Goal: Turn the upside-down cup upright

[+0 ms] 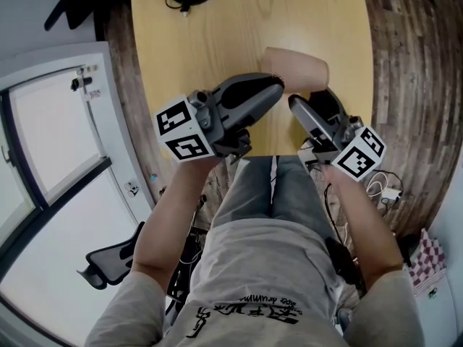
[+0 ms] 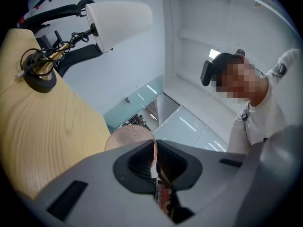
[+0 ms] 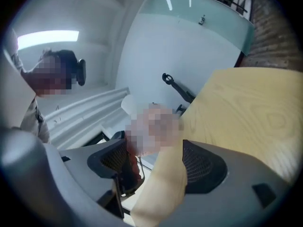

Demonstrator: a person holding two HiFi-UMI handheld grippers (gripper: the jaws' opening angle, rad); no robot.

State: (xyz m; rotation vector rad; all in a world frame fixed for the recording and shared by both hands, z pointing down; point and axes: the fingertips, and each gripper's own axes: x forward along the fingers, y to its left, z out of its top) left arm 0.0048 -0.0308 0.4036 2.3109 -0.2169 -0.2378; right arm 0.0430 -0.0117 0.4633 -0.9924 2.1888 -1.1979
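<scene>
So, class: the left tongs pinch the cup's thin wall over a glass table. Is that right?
Not quite. The table is pale wood, not glass, as the head view shows. The left tongs do pinch the thin wall of the cup over it.

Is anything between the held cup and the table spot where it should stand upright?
Nothing visible does. The left gripper pinches the cup by its wall, and the right gripper stands open around its body. The table beneath the cup is bare wood.
</scene>
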